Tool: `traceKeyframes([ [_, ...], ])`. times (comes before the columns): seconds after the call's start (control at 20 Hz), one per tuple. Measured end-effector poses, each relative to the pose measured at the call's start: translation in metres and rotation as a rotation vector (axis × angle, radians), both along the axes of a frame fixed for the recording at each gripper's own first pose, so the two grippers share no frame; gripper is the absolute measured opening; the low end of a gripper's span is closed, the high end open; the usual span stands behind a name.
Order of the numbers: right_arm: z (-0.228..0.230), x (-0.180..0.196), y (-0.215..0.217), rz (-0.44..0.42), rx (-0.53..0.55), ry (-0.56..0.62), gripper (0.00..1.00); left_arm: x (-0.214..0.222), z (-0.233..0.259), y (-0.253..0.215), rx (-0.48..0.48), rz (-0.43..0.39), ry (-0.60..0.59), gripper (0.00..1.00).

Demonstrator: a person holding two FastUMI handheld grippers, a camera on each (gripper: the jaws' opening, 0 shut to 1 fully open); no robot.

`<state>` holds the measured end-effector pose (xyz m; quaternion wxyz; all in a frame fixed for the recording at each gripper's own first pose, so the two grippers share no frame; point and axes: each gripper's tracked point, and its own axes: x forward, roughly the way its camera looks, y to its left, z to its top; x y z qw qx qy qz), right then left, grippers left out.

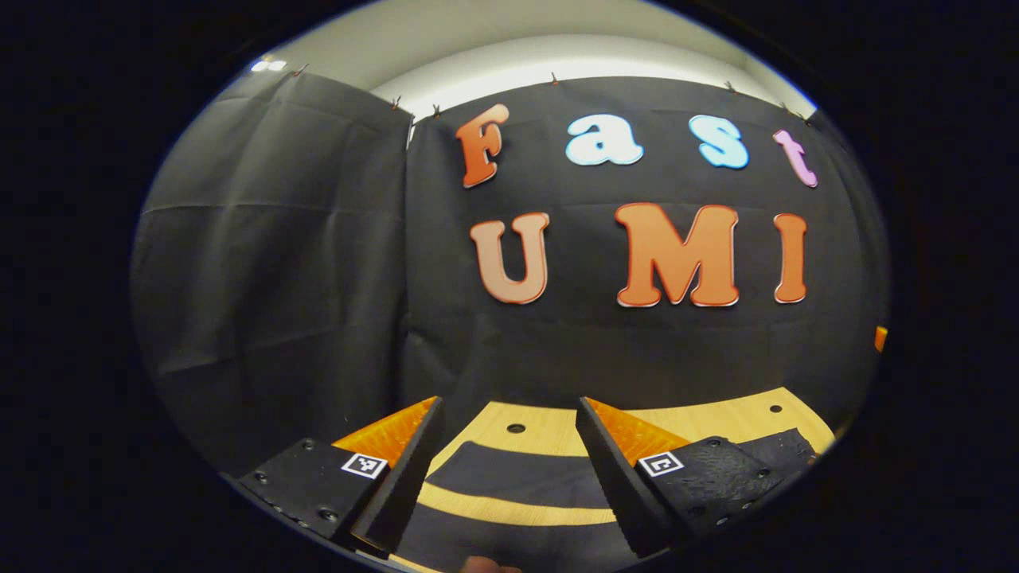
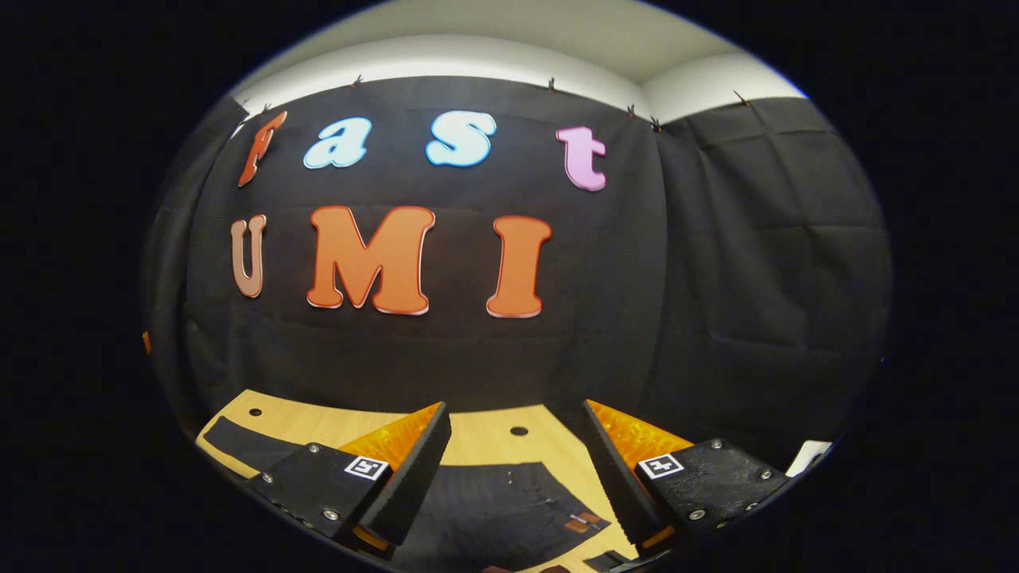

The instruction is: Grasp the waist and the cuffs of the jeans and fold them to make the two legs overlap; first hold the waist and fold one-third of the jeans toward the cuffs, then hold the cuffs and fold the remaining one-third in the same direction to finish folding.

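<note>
Jeans (image 2: 493, 509) are seen spread flat on the wooden table (image 2: 478, 434), legs (image 1: 509, 477) apart, low at 6 o'clock in both views. The left gripper (image 1: 509, 469) and right gripper (image 2: 513, 477) are held above them, fingers spread wide and empty. A grasp of one layer alone, or off the waist edge, is judged likely to skew the fold. The cuffs are cut off, and the dark cloth's edges are hard to make out.

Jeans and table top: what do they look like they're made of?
Jeans: dark, matte woven cloth, probably denim, going by visible seams, small rivets and a brown waist patch. Table: pale wood or wood-look board, smooth with faint grain and drilled round holes; solid or laminate cannot be told.
</note>
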<state>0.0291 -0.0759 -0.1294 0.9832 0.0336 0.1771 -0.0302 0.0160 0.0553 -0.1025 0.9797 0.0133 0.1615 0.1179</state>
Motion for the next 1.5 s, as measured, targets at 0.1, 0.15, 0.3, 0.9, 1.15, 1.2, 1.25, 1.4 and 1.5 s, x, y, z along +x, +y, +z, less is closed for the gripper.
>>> traceKeyframes([
  [0.1,-0.029,0.000,-0.011,-0.018,0.025,0.087,0.98,-0.007,-0.022,0.014,-0.030,0.038,0.069,0.98],
  [0.15,-0.043,0.000,-0.015,-0.022,0.039,0.129,0.98,-0.012,-0.032,0.022,-0.035,0.054,0.097,0.98],
  [0.3,-0.083,0.003,-0.027,-0.039,0.087,0.234,0.98,-0.022,-0.057,0.042,-0.039,0.106,0.187,0.99],
  [0.9,-0.245,-0.011,-0.053,-0.154,0.351,0.685,0.97,-0.055,-0.167,0.079,-0.157,0.312,0.498,0.99],
  [1.15,-0.297,-0.028,-0.080,-0.225,0.419,0.842,0.98,-0.069,-0.199,0.087,-0.232,0.416,0.622,1.00],
  [1.2,-0.305,-0.031,-0.081,-0.231,0.442,0.865,0.98,-0.070,-0.202,0.086,-0.254,0.433,0.650,1.00],
  [1.25,-0.311,-0.034,-0.083,-0.238,0.457,0.885,0.98,-0.072,-0.206,0.087,-0.274,0.449,0.674,1.00],
  [1.4,-0.328,-0.039,-0.087,-0.273,0.483,0.943,0.98,-0.080,-0.216,0.085,-0.368,0.520,0.757,0.99],
  [1.5,-0.340,-0.045,-0.086,-0.306,0.517,0.996,0.98,-0.087,-0.229,0.079,-0.466,0.572,0.802,0.99],
])
